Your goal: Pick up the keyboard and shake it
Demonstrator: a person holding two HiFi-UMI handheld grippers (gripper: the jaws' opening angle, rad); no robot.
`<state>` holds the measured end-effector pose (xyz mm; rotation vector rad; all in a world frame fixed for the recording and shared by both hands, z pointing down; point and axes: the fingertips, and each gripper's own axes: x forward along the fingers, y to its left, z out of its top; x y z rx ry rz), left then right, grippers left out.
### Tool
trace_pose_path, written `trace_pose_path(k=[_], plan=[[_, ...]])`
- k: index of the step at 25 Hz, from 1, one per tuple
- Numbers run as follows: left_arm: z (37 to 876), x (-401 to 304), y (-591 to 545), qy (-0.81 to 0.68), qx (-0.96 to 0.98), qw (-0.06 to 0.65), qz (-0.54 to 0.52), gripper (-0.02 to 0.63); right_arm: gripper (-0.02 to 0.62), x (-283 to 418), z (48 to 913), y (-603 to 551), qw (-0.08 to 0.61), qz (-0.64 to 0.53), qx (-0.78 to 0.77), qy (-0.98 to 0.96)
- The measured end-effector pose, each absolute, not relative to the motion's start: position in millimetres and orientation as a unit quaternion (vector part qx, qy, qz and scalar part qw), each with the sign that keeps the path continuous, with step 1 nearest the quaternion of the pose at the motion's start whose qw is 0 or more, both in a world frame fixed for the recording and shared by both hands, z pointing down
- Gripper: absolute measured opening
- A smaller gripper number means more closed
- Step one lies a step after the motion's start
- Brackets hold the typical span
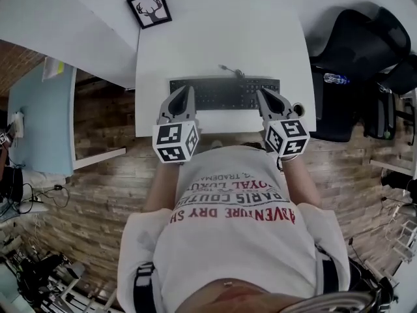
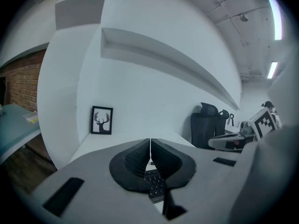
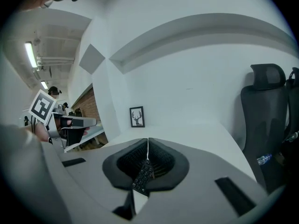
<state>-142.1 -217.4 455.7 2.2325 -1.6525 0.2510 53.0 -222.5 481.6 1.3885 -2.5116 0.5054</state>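
keyboard lies flat on the table, nothing lifted yet, left gripper and right gripper both closed tight and empty near the keyboard's two ends, so grab, lift and shake all remain.

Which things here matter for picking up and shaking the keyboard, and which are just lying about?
For the job: keyboard, left tool, right tool (both shut), white desk.
Lying about: framed deer picture, black chair, water bottle.
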Motion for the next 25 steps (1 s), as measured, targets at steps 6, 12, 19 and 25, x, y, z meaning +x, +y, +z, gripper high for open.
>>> trace_pose_path(k=[6,12,19,25], plan=[[485.1,-159.7,-228.4,-0.531,0.816,0.207,0.096,0.027,0.025,53.2,506.9,-226.3,0.096,0.259,0.466,-0.840],[548.3,-177.9,-235.2,-0.523,0.807,0.231,0.144,0.027,0.026,82.5,553.0,-243.0,0.128,0.277,0.472,-0.827],[622.8,-228.5,-248.8,-0.532,0.762,0.331,0.163,0.286,0.224,129.5,610.6,-265.6,0.119,0.374,0.455,-0.799],[674.8,-241.9,-255.4,-0.483,0.760,0.369,0.230,0.322,0.289,165.3,657.4,-282.8,0.154,0.401,0.452,-0.782]])
